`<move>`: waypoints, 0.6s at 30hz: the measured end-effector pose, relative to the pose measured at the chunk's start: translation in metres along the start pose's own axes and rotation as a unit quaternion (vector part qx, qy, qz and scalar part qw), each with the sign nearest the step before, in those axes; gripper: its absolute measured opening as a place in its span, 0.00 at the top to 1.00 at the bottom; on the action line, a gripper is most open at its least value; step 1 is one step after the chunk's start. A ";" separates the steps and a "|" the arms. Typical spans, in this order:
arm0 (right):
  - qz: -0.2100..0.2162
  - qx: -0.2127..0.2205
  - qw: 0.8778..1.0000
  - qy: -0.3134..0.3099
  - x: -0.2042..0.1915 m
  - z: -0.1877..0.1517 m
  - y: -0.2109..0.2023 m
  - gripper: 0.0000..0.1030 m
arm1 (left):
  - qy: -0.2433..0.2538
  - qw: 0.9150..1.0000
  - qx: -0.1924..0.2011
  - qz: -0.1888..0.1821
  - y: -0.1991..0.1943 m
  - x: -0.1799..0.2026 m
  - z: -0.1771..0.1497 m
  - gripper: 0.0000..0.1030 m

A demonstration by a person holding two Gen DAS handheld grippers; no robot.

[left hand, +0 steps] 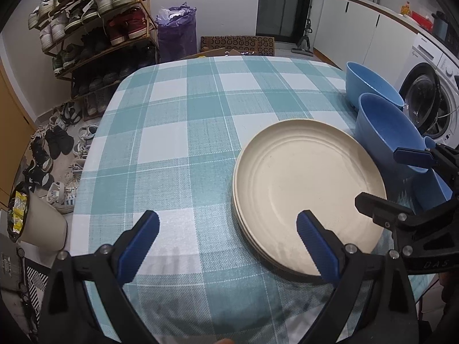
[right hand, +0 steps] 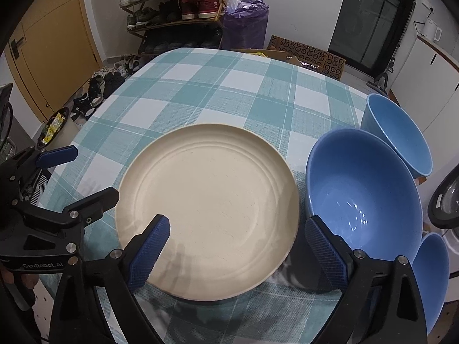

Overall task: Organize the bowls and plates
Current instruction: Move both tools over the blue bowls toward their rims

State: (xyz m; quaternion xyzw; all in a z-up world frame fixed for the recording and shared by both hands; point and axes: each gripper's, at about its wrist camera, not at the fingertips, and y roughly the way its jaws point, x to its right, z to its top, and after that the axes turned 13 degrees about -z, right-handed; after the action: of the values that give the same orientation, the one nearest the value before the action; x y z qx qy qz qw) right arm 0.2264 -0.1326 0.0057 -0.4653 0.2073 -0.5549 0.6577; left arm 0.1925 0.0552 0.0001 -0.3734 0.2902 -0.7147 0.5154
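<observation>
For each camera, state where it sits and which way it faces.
Left wrist: rides the left gripper, looking forward over the checked table, cream plates to its right; its open blue fingers show, and the right gripper at the right edge.
Right wrist: rides the right gripper, looking down on the plates with blue bowls on the right; open fingers show, and the left gripper at the left edge.
Shared: plates, bowls, table, shoe rack.

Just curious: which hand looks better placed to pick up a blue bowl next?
Probably the right gripper: open, with the big round blue bowl right beside its right finger. The left gripper, also open, sits farther left, beyond the stacked cream plates.
</observation>
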 end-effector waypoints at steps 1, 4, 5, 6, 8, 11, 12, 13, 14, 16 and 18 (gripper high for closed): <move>0.003 0.004 1.000 0.003 0.001 0.002 -0.003 0.05 | -0.001 1.000 0.003 -0.001 -0.003 0.000 0.000 0.06; 0.011 0.013 1.000 0.015 0.008 0.006 -0.010 0.04 | -0.003 1.000 0.012 -0.004 -0.014 -0.001 0.002 0.06; 0.016 0.016 1.000 0.020 0.010 0.008 -0.013 0.03 | -0.004 1.000 0.015 -0.005 -0.017 -0.001 0.003 0.06; 0.023 0.018 0.999 0.025 0.013 0.010 -0.016 0.03 | -0.006 1.000 0.018 -0.007 -0.020 -0.001 0.004 0.06; 0.034 0.023 0.999 0.030 0.017 0.012 -0.022 0.02 | -0.009 1.000 0.025 -0.013 -0.026 -0.001 0.006 0.05; 0.039 0.029 0.998 0.037 0.023 0.015 -0.030 0.01 | -0.013 0.999 0.032 -0.019 -0.032 0.000 0.011 0.05; 0.044 0.030 0.998 0.040 0.026 0.016 -0.033 0.01 | -0.013 0.999 0.034 -0.021 -0.033 0.001 0.012 0.05; 0.047 0.032 0.997 0.043 0.029 0.017 -0.035 0.01 | -0.014 0.999 0.036 -0.025 -0.034 0.003 0.014 0.05; 0.049 0.034 0.997 0.046 0.032 0.018 -0.037 0.01 | -0.014 0.999 0.036 -0.027 -0.035 0.004 0.015 0.00; 0.050 0.037 0.997 0.051 0.039 0.019 -0.042 0.01 | -0.012 0.999 0.040 -0.028 -0.038 0.009 0.018 0.00; 0.048 0.043 0.996 0.057 0.048 0.020 -0.048 0.01 | -0.008 0.999 0.042 -0.031 -0.038 0.013 0.021 0.00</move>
State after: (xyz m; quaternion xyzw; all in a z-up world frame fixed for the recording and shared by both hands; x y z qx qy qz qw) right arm 0.2307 -0.1666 0.0669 -0.3938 0.2425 -0.5566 0.6902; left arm 0.1875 0.0532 0.0454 -0.3657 0.2441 -0.7390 0.5104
